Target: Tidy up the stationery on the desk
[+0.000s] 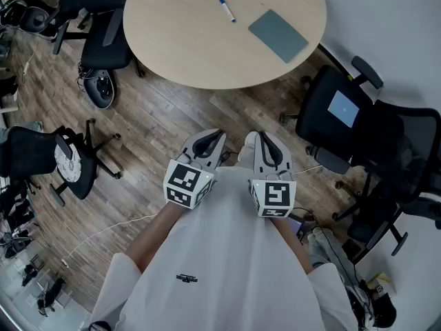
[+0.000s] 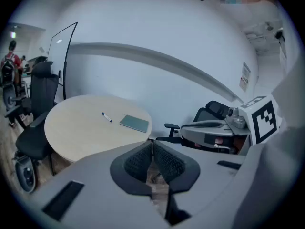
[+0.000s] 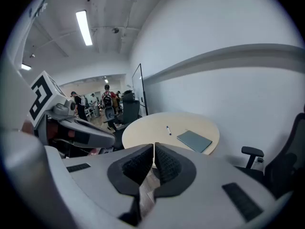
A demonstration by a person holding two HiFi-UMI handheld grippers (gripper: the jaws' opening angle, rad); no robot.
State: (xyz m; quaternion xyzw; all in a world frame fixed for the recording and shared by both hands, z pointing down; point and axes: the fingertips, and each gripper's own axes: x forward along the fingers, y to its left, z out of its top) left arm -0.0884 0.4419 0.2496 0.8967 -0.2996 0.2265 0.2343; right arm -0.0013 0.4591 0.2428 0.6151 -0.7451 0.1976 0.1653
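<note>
A round beige table (image 1: 179,47) stands ahead of me. On it lie a blue and white pen (image 1: 227,9) and a grey-green notebook (image 1: 278,35), a little apart. The pen (image 2: 106,117) and notebook (image 2: 135,123) also show in the left gripper view, and the pen (image 3: 168,130) and notebook (image 3: 194,140) in the right gripper view. My left gripper (image 1: 215,142) and right gripper (image 1: 264,142) are held side by side close to my body, well short of the table. Both are shut with nothing between the pads.
A black office chair (image 1: 358,126) stands right of the table, another black chair (image 1: 103,36) at its left, and a third chair (image 1: 48,161) at my left. A white cable (image 1: 103,229) runs over the wooden floor. People stand far off in the room (image 3: 107,99).
</note>
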